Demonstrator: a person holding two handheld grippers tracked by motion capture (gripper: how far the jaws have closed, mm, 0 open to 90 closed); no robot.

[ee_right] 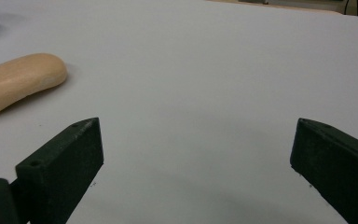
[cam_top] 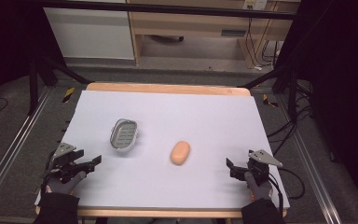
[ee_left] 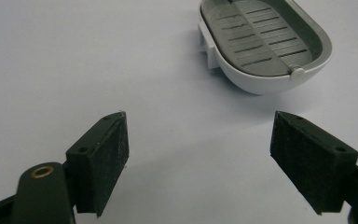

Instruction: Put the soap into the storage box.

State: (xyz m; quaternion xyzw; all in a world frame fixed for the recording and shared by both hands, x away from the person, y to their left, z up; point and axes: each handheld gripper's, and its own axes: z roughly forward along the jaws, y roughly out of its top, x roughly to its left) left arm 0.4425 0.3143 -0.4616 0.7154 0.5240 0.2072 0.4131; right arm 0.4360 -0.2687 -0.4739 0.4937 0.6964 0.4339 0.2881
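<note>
Both grippers, left gripper [cam_top: 91, 163] and right gripper [cam_top: 229, 167], are hovering with fingers spread wide while the soap bar [cam_top: 180, 152], probably firm but slippery, is lying mid-table beside the soap dish [cam_top: 123, 134], best pinched across its narrow sides.

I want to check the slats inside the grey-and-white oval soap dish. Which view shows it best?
The left gripper view: the grey-and-white oval soap dish lies close ahead, its slotted grey insert plain, far end cut off. The high view shows it whole but small. The right gripper view catches perhaps a white sliver at its top-left corner.
</note>
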